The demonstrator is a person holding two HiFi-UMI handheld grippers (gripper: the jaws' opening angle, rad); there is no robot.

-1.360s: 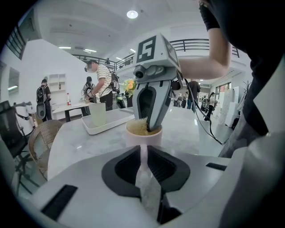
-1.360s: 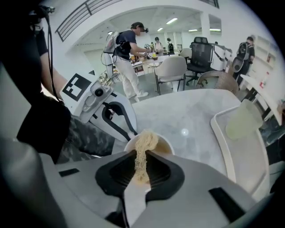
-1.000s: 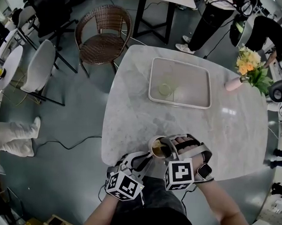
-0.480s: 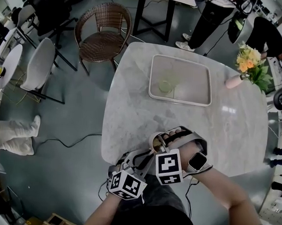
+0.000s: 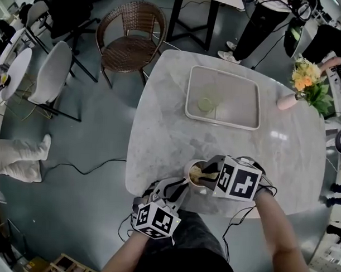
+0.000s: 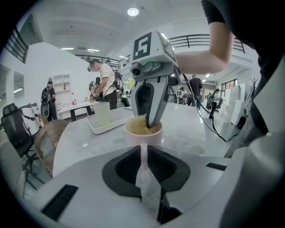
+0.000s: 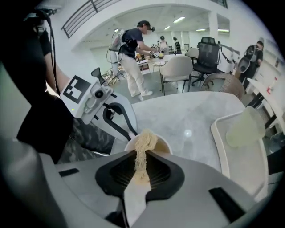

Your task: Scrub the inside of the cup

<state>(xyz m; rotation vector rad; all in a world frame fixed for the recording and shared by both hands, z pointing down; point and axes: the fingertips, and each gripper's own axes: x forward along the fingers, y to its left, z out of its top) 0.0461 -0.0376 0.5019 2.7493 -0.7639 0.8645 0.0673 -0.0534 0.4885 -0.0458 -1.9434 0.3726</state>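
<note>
Head view: left claw (image 5: 181, 187) clamps cup (image 5: 187, 171) by handle; right claw (image 5: 207, 175) pinches scrubber (image 5: 196, 173) inside cup.

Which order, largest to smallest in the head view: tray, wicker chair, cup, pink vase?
1. wicker chair and tray: too alike to rank
2. cup
3. pink vase, though it sits farther away

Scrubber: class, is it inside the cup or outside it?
Inside. The scrubber, clamped in the right hand-held gripper, dips below the rim of the upright cup, filling its mouth.

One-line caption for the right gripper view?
Right gripper presses a tan scrubber into the cup, which the left gripper holds.
</note>
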